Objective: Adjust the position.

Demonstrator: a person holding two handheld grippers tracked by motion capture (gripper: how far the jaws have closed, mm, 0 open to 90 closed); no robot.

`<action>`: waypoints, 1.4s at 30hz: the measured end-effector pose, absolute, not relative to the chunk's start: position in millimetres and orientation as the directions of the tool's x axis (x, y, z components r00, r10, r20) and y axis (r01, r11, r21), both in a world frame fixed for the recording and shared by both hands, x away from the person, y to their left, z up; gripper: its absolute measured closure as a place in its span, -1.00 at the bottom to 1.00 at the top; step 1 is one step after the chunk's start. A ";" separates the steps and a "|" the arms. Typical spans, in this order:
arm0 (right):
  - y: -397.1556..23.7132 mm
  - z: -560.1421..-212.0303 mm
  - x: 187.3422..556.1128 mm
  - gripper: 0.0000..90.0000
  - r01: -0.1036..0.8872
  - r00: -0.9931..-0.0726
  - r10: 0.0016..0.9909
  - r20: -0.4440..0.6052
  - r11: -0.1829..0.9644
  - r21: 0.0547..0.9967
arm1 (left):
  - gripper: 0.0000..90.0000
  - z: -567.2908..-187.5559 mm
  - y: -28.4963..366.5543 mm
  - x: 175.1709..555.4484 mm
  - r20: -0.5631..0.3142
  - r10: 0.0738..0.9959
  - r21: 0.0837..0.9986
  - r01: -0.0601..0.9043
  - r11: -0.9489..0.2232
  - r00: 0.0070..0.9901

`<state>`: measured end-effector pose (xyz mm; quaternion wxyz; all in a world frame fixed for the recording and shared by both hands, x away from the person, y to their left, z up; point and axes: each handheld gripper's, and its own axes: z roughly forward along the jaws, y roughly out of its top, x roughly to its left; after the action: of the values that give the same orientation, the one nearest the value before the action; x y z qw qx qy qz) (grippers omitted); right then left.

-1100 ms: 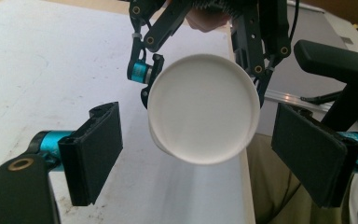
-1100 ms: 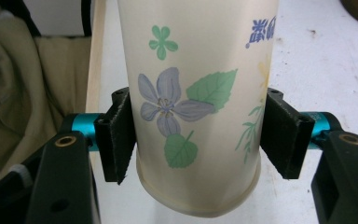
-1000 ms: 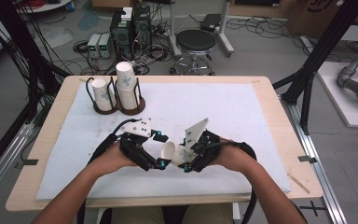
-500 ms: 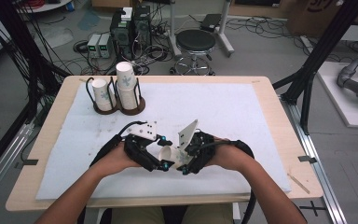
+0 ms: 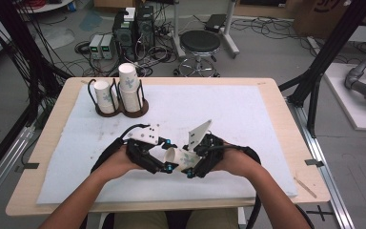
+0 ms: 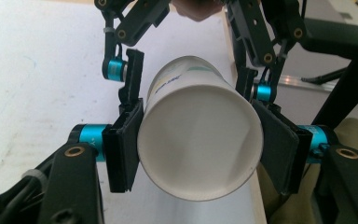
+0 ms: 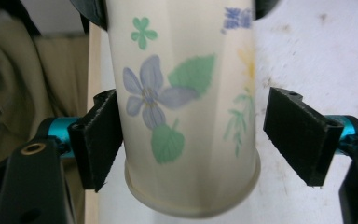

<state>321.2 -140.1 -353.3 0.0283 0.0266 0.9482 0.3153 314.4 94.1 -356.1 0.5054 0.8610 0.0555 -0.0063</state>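
Paper cup [image 6: 200, 140], flower-printed, lies on its side in the air between the two grippers, well in front of the cup rack [image 5: 120, 106]. The left gripper [image 6: 200, 149] has just closed and clamps its base end. The right gripper [image 7: 212, 135] has just been opening; one pad touches the rim end, the other stands clear. For a clean handover, the right should back straight off while the left grips gently, lest the thin wall crumple.

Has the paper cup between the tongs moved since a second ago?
No. The paper cup lies just where it did relative to the cup holder; the grip has passed from the right tongs, now open, to the left tongs.
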 end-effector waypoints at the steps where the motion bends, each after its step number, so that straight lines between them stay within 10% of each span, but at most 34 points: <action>1: -147.2 -351.4 321.8 -0.54 0.054 -0.996 0.085 -0.016 0.762 0.646 | -0.17 -356.1 96.0 315.0 -0.067 0.086 0.874 0.100 -0.475 0.994; 21: -189.2 -356.0 315.8 -0.54 0.146 -0.976 0.212 0.057 0.432 0.890 | -0.18 -374.0 125.3 317.1 -0.146 0.133 0.962 0.172 -0.214 0.980; 42: -199.9 -390.2 307.5 -0.55 0.200 -0.966 0.223 0.128 0.339 0.919 | -0.18 -386.9 130.3 313.4 -0.146 0.132 0.978 0.163 -0.128 0.980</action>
<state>307.5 -199.9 -390.2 0.0105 0.1292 0.8182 0.5601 313.4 130.3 -386.9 0.6531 0.7508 0.0981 -0.0120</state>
